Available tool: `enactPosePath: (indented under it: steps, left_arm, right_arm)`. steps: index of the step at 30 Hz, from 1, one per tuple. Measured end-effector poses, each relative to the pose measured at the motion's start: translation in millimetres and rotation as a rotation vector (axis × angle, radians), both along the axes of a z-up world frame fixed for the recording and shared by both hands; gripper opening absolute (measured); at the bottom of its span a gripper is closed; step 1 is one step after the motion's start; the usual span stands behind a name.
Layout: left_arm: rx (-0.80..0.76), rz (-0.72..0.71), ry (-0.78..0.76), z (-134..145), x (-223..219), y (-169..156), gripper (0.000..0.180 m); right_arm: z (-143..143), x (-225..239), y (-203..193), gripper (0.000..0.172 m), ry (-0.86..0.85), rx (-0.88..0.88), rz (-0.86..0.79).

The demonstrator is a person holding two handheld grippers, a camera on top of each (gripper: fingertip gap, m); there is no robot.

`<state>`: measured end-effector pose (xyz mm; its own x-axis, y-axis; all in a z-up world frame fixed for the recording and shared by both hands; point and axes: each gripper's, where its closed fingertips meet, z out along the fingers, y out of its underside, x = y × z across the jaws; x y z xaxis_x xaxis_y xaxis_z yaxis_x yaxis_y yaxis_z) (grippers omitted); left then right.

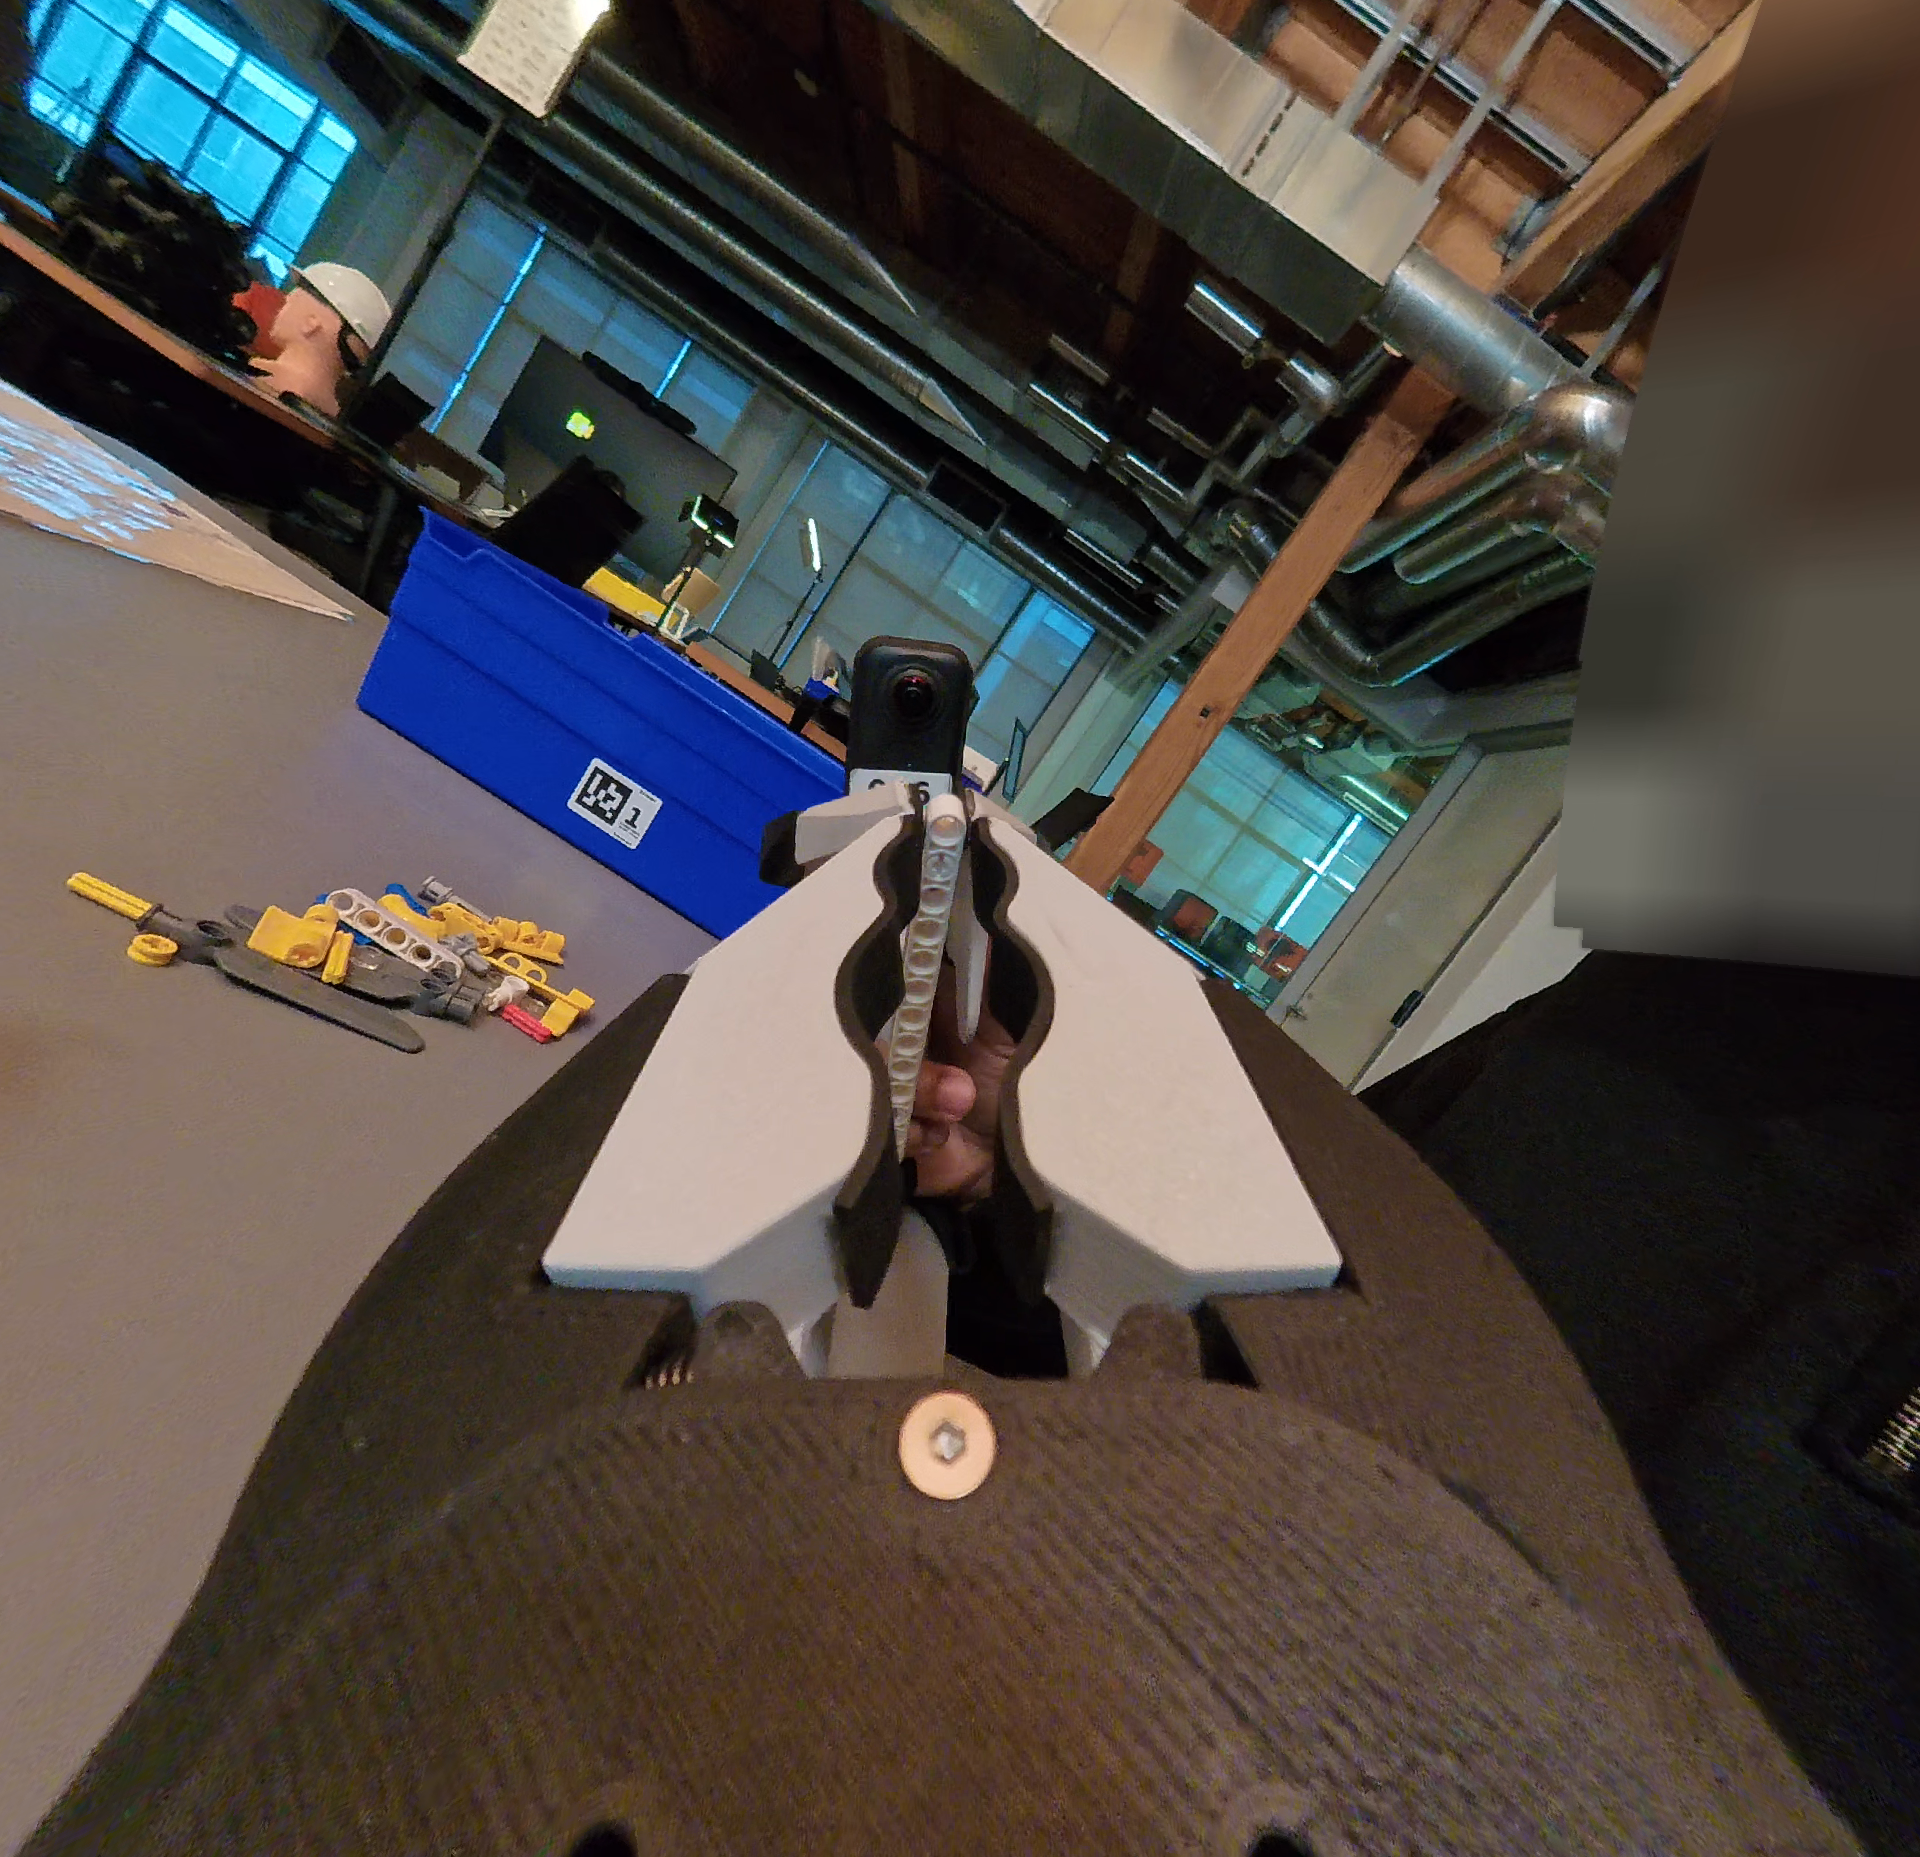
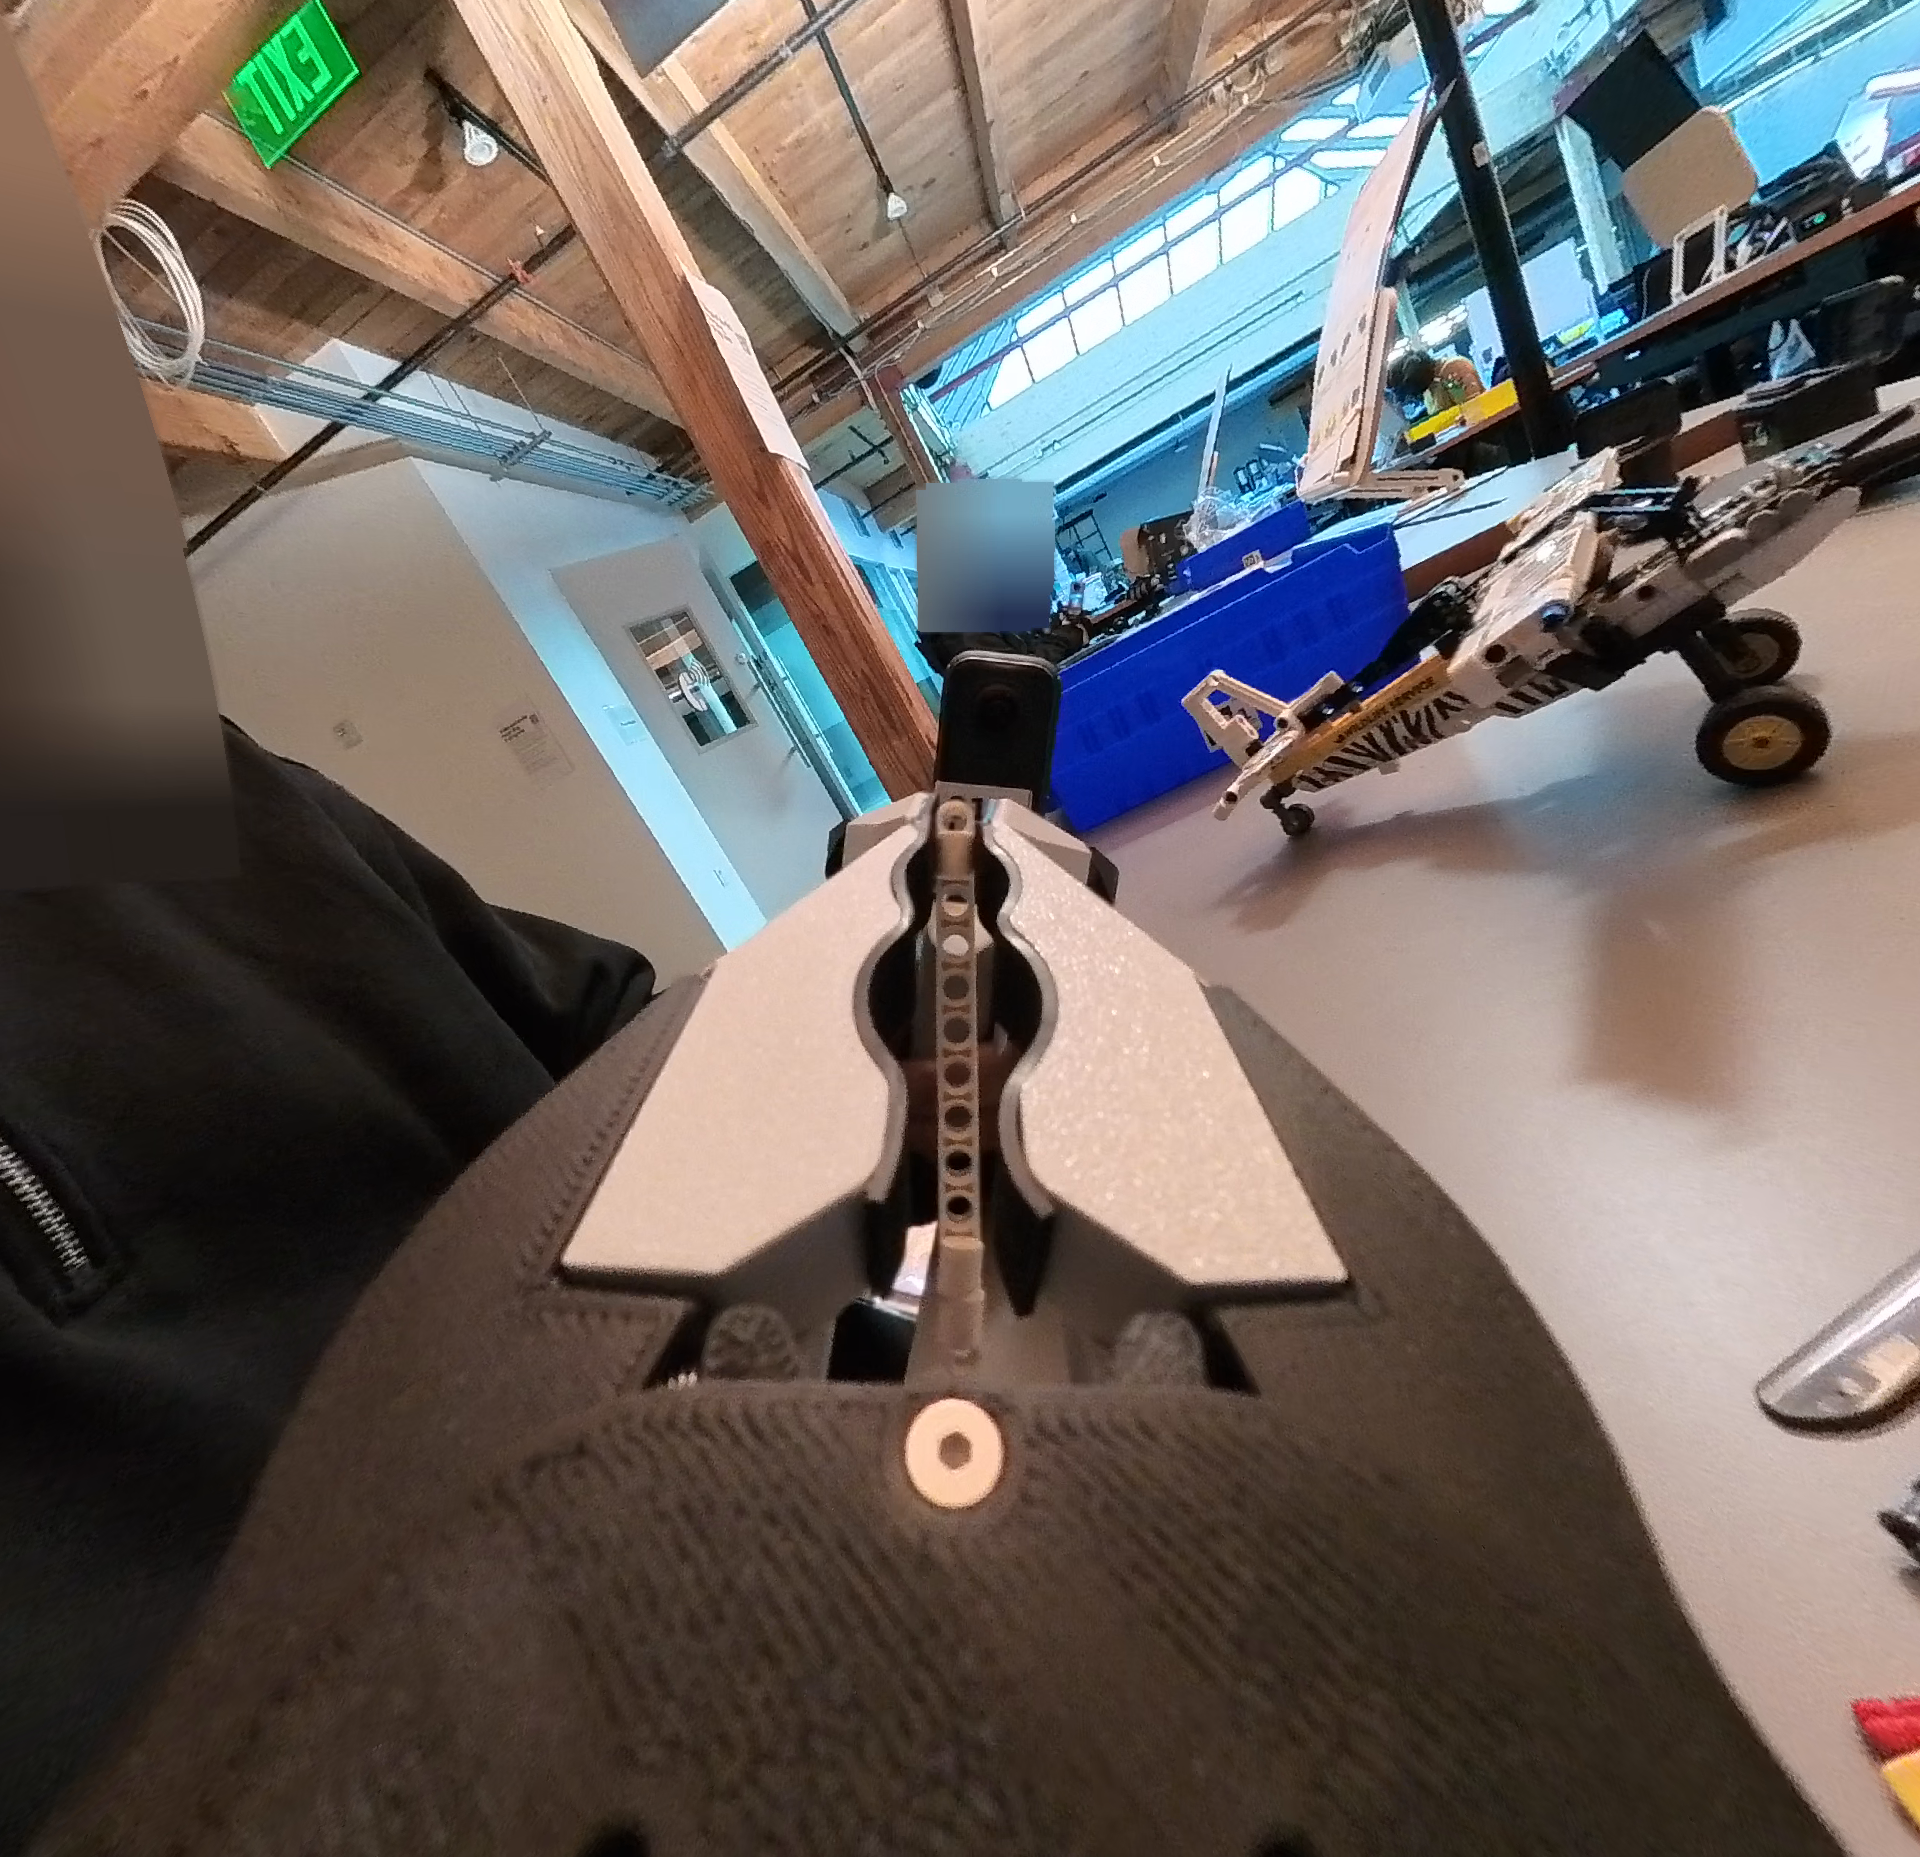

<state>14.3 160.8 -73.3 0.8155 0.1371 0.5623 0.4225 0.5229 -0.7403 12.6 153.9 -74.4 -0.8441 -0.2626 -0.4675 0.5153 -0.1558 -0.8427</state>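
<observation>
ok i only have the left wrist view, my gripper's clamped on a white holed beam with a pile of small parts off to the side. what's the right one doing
Observer: The right gripper is shut on a light grey holed beam, seen edge-on between its fingers.
Operator: anything built on the table over there
Observer: Yes, a brick-built helicopter model with zebra stripes and wheels stands on the grey table, to the right of that gripper.
Operator: is there another bin
Observer: A blue bin sits behind the model's nose.
Operator: and near the bottom edge
Observer: A curved light grey panel lies on the table at the right edge.
</observation>
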Motion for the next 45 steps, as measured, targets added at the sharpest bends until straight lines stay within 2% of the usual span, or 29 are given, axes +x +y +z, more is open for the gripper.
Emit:
enactPosePath:
  steps: [5,14,18,27,32,34,39,45]
  left_arm:
    - [-0.03,-0.018,-0.005,-3,1,6,0.012]
    - [-0.054,-0.02,-0.014,-6,0,9,0.001]
    - [-0.073,0.032,0.025,-4,1,6,0.002]
    - [-0.055,0.017,0.019,-3,0,6,0.002]
    - [-0.047,0.001,0.01,-3,1,7,0.002]
    - [-0.018,0.004,0.02,0,2,3,0.008]
    - [0.046,0.001,-0.017,3,-3,-5,0.007]
    - [-0.007,0.003,-0.001,1,-1,-1,0.002]
  right_arm:
    - [6,-2,3,0.004,-0.004,-0.035,-0.013]
    - [1,0,-2,0.004,-0.021,-0.013,0.002]
    - [5,-3,1,0.019,-0.068,-0.057,0.012]
    - [2,-1,0,0.004,-0.048,-0.032,0.022]
    - [3,0,1,0.004,-0.011,-0.021,0.006]
    - [3,-2,3,0.004,-0.012,-0.022,-0.008]
    - [0,-1,1,0.004,-0.018,-0.004,0.011]
    - [-1,1,0,0.004,-0.001,0.004,0.014]
